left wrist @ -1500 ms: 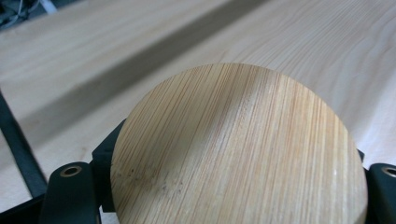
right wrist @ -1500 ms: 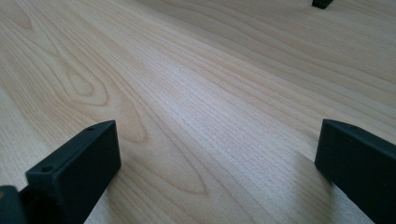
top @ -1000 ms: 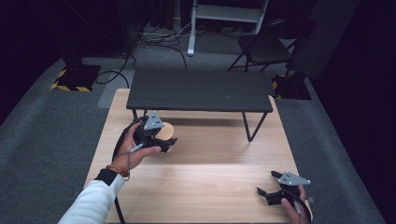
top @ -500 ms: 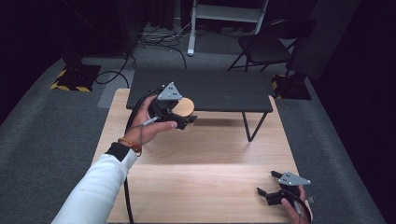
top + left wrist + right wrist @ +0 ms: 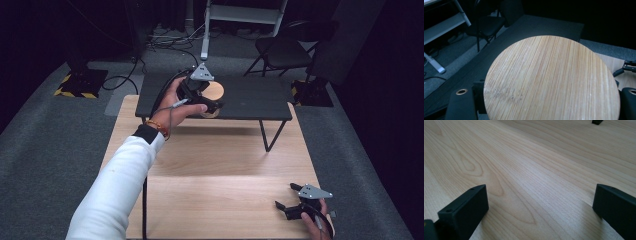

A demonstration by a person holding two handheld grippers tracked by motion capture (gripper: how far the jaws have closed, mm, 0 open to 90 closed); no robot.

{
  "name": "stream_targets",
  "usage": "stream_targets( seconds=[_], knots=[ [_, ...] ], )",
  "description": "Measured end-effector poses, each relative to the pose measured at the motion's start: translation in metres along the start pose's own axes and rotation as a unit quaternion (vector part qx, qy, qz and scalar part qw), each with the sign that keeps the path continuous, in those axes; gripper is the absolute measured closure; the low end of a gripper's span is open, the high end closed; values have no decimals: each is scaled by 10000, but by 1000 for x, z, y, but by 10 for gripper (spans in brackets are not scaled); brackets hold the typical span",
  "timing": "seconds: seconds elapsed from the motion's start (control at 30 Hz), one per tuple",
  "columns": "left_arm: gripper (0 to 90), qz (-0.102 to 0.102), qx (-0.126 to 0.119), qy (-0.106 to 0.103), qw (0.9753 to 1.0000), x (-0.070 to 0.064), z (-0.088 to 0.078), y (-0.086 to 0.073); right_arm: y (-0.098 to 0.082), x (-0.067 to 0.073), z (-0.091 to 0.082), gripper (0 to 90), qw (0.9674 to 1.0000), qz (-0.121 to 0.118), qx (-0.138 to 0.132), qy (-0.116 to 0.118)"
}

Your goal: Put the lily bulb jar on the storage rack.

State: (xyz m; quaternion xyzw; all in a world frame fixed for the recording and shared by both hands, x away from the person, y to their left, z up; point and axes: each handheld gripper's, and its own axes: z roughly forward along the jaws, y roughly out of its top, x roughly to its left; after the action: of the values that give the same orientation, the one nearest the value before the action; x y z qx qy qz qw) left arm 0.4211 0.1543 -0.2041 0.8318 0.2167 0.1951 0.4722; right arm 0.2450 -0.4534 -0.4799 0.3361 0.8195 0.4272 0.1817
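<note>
A round bamboo disc (image 5: 216, 91) is held flat above the low black bench (image 5: 255, 102) that stands at the far end of the light wooden table (image 5: 210, 165). My left gripper (image 5: 207, 101) is shut on the disc's near edge, with the person's hand and white sleeve reaching in from the lower left. In the left gripper view the disc (image 5: 551, 80) spans the space between both jaws, and its striped grain faces up. My right gripper (image 5: 289, 199) rests open on the table near the front right corner; in the right gripper view only bare wood (image 5: 534, 175) lies between its jaws.
Beyond the table, on the grey carpet, stand a black chair (image 5: 282, 50), a white frame (image 5: 240, 15), loose cables (image 5: 165, 42) and a base with yellow-black stripes (image 5: 82, 82). The black bench has thin angled legs (image 5: 270, 135).
My left gripper has carried the disc from low over the wooden table's left side up and away to above the black bench. The right gripper has stayed still.
</note>
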Motion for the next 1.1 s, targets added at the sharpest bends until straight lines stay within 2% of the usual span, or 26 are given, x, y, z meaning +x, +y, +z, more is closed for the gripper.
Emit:
stream_targets(
  seconds=[0.03,0.07,0.2,0.47,0.57,0.63,0.73,0.87,0.93,0.97,1.1],
  knots=[
    [248,-8,3,0,10000,4,8,1,0,0,0,0,10000,-1,0,1],
    [248,-8,3,0,10000,4,8,1,0,0,0,0,10000,-1,0,1],
    [248,-28,55,36,10000,13,25,2,0,0,0,0,10000,-1,-1,2],
    [248,-80,169,27,9998,22,43,1,0,0,0,0,10000,-13,-2,15],
    [248,-173,206,30,9996,25,48,-1,0,-1,0,0,10000,-15,-3,20],
    [248,-166,249,123,9995,25,51,-3,0,-1,0,0,10000,-18,-3,27],
    [247,-340,166,107,9992,30,53,-7,0,-1,0,0,10000,-21,-1,36],
    [245,-424,57,38,9991,34,52,-14,0,-1,0,0,10000,-21,-1,36],
    [194,-542,-14,33,9985,35,52,-17,0,-1,0,0,10000,-22,-2,36],
    [122,-566,-47,37,9984,36,51,-18,0,-1,0,0,10000,-22,-1,36],
    [103,-624,-180,54,9979,34,42,-19,0,-1,0,0,10000,-20,-2,36]
  ],
)
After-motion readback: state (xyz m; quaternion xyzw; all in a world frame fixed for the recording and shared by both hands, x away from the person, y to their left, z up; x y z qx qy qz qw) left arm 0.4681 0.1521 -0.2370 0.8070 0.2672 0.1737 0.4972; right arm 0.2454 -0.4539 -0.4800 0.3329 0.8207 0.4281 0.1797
